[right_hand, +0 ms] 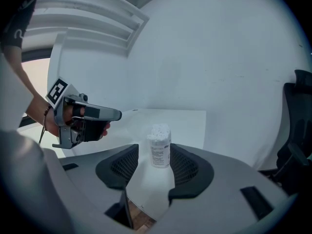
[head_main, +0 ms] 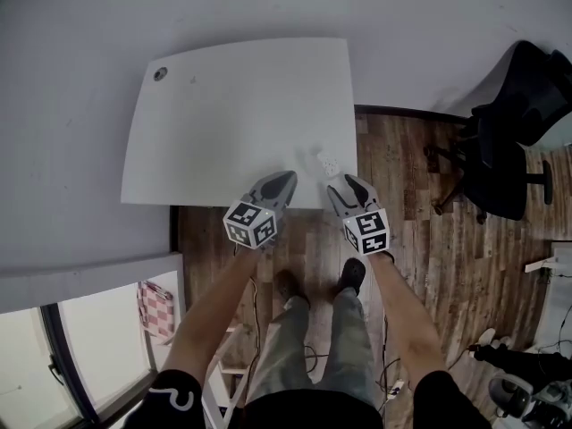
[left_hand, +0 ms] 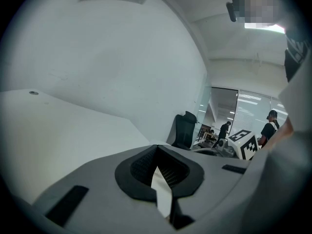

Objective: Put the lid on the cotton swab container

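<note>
Standing uncapped near the front edge of the white desk (head_main: 232, 114), the small clear cotton swab container (right_hand: 159, 145) faces the right gripper (head_main: 342, 182), jaws spread and empty. The left gripper (left_hand: 156, 149) is clenched. A clumsy nudge could tip the container off the edge.

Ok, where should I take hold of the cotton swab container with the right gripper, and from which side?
Grip the cotton swab container on its round labelled body, at mid-height, below the open top. It stands upright at the table edge, straight ahead of the right gripper, whose jaws are open, so probably come in level from that edge.
</note>
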`<state>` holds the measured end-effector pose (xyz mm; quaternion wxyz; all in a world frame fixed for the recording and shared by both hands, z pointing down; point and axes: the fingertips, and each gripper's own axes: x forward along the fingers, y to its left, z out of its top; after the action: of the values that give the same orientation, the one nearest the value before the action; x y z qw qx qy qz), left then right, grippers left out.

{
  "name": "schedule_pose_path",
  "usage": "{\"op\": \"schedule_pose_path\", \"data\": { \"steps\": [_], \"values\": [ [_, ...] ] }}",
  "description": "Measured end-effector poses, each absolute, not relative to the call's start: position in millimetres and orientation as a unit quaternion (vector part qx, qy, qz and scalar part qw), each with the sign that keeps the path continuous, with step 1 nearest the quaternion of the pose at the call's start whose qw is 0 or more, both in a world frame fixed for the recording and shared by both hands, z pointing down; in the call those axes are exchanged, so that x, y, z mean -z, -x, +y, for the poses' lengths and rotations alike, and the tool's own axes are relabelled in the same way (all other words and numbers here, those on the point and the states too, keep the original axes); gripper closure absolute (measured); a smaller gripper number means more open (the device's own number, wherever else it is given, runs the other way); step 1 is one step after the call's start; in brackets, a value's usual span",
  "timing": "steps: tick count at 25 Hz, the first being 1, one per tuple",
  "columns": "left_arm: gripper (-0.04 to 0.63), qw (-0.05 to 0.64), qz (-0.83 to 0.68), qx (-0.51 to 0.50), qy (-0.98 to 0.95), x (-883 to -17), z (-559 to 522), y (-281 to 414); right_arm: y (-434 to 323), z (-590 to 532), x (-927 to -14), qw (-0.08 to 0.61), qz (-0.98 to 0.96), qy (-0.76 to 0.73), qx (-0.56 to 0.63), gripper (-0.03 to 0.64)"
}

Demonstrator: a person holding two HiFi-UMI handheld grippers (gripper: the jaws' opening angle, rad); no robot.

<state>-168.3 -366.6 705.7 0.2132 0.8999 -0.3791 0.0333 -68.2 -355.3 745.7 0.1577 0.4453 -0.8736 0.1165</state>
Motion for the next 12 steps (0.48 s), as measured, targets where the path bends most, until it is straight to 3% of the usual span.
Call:
{"op": "schedule_pose_path", "data": {
  "steps": [12],
  "values": [
    [0.571, 0.201, -0.356, -0.028, -0.912, -714.6, -370.6, 155.3, 76.5, -370.6, -767.7, 0.161, -0.867, -0.459, -0.106, 0.399]
  ]
}}
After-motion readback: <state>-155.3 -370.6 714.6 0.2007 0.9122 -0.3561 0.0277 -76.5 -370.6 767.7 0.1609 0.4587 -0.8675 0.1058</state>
